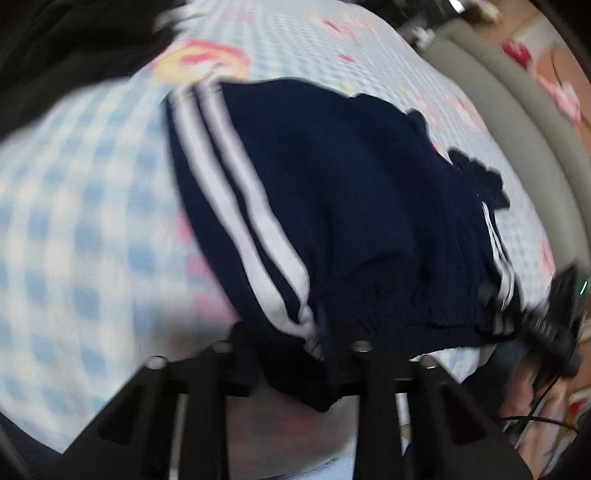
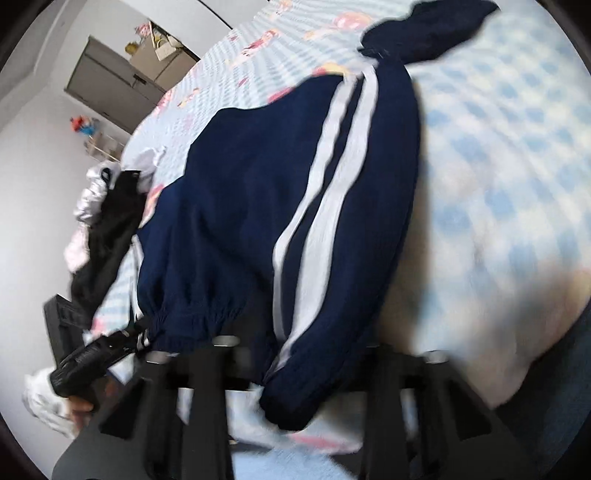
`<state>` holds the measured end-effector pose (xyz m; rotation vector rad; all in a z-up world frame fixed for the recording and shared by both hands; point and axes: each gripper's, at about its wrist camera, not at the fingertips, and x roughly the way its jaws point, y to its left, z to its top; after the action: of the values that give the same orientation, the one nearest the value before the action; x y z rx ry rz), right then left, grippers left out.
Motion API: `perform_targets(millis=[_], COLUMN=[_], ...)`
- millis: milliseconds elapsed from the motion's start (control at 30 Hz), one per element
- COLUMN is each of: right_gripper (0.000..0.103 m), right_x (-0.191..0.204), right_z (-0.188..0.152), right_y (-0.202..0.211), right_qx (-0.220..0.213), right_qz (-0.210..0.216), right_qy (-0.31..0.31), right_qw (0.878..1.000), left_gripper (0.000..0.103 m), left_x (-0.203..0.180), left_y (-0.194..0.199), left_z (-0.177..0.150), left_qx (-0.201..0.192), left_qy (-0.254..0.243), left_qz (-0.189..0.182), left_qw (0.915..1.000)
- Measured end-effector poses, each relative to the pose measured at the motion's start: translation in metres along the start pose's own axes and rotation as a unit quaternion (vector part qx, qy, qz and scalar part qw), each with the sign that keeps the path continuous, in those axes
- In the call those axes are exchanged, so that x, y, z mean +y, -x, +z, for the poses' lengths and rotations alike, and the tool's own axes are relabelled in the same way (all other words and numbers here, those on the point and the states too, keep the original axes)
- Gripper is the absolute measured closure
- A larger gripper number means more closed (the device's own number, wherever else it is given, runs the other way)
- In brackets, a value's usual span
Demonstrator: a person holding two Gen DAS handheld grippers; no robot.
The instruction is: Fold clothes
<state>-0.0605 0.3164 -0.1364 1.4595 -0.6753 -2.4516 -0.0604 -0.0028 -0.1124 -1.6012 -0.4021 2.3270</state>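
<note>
Navy track pants (image 1: 351, 206) with twin white side stripes (image 1: 236, 206), spread over a bed (image 1: 74, 221) dressed in a blue-and-white checked sheet with pink cartoon prints. Elastic waistband bunched at the near edge of the bed, legs running away toward the far side, cuffs rumpled at the far end (image 2: 424, 26).

Left tongs (image 1: 295, 362) at the near edge, waistband corner beside the white stripes draped between the two black fingers (image 1: 373, 398); fingers well apart at the base, tips hidden under the cloth, so whether clenched on the fabric or merely under it cannot be told. Same tongs seen from the right wrist view low at the left (image 2: 110, 343), touching the opposite waistband corner, a hand (image 2: 79, 406) behind on the grip.

Right tongs (image 2: 295, 369) likewise at the near edge, striped waistband corner (image 2: 288, 387) hanging down between the fingers (image 2: 207, 398); grip state equally hidden by the cloth, heavy motion blur besides. Same tongs in the left wrist view at the far right (image 1: 546, 325), against the other striped corner.

Black garment (image 2: 107, 229) and pale crumpled clothes (image 2: 88, 199) piled toward the left edge of the bed. Grey cabinet (image 2: 110, 81) against the white wall beyond.
</note>
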Motion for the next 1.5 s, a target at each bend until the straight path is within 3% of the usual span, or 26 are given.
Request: perform_targets(millis=[67,133,200,300,400,500,567,667,767,833,867,933,1033,1133,1233,1400,1500], right_gripper=[0.095,0.096,0.096,0.096,0.096,0.096,0.095,0.095,0.093,0.093,0.09,0.081,0.071,0.067,0.07,0.07,0.063], right_x=[0.017,0.039,0.066,0.103,0.114,0.097,0.07,0.024,-0.021,-0.039,-0.042,-0.041,-0.033,-0.03,-0.026,-0.024,-0.014], right_z=[0.022,0.055,0.092,0.126,0.123,0.104,0.077,0.032,-0.014,-0.034,-0.039,-0.042,-0.039,-0.04,-0.042,-0.043,-0.045], right_y=[0.002,0.011,0.037,0.094,0.135,0.13,0.1,0.046,-0.002,-0.002,0.002,0.009,0.017,0.014,0.011,0.033,0.048], right_qx=[-0.016,-0.04,-0.088,-0.176,-0.221,-0.201,-0.153,-0.067,0.009,0.002,-0.005,-0.016,-0.026,-0.017,-0.013,-0.04,-0.073], right_qz=[-0.01,-0.001,0.023,0.068,0.096,0.105,0.085,0.043,-0.003,0.003,0.008,0.0,-0.016,-0.018,-0.047,-0.093,-0.121], right_qy=[0.037,0.057,0.077,0.115,0.133,0.103,0.072,0.02,-0.03,-0.063,-0.073,-0.066,-0.045,-0.047,-0.045,-0.031,-0.015], right_qw=[0.999,0.998,0.993,0.975,0.961,0.968,0.982,0.997,1.0,0.998,0.997,0.998,0.999,0.999,0.998,0.994,0.99], left_gripper=[0.093,0.093,0.094,0.094,0.094,0.094,0.093,0.093,0.091,0.081,0.066,0.05,0.048,0.047,0.043,0.039,0.033], left_x=[-0.013,-0.029,-0.048,-0.071,-0.075,-0.045,-0.018,0.029,0.053,0.054,0.054,0.058,0.071,0.07,0.067,0.071,0.064], left_y=[0.02,0.057,0.108,0.184,0.212,0.179,0.148,0.064,0.01,0.02,0.026,0.031,0.021,0.016,0.014,0.012,0.009], left_z=[0.03,0.067,0.099,0.117,0.106,0.085,0.069,0.04,-0.001,-0.018,-0.025,-0.033,-0.033,-0.038,-0.037,-0.033,-0.03], left_qx=[-0.027,-0.083,-0.157,-0.257,-0.289,-0.248,-0.207,-0.095,-0.017,-0.048,-0.063,-0.071,-0.058,-0.054,-0.057,-0.065,-0.057], left_qy=[-0.02,-0.038,-0.059,-0.083,-0.081,-0.044,-0.012,0.06,0.084,0.087,0.089,0.099,0.129,0.143,0.132,0.129,0.121], left_qz=[0.001,0.0,-0.009,-0.038,-0.047,-0.061,-0.068,-0.059,-0.02,-0.033,-0.04,-0.057,-0.096,-0.11,-0.114,-0.127,-0.143], left_qw=[0.9994,0.9958,0.9858,0.962,0.9526,0.9658,0.9759,0.9919,0.9961,0.9945,0.9932,0.9909,0.9854,0.9822,0.983,0.9813,0.9808])
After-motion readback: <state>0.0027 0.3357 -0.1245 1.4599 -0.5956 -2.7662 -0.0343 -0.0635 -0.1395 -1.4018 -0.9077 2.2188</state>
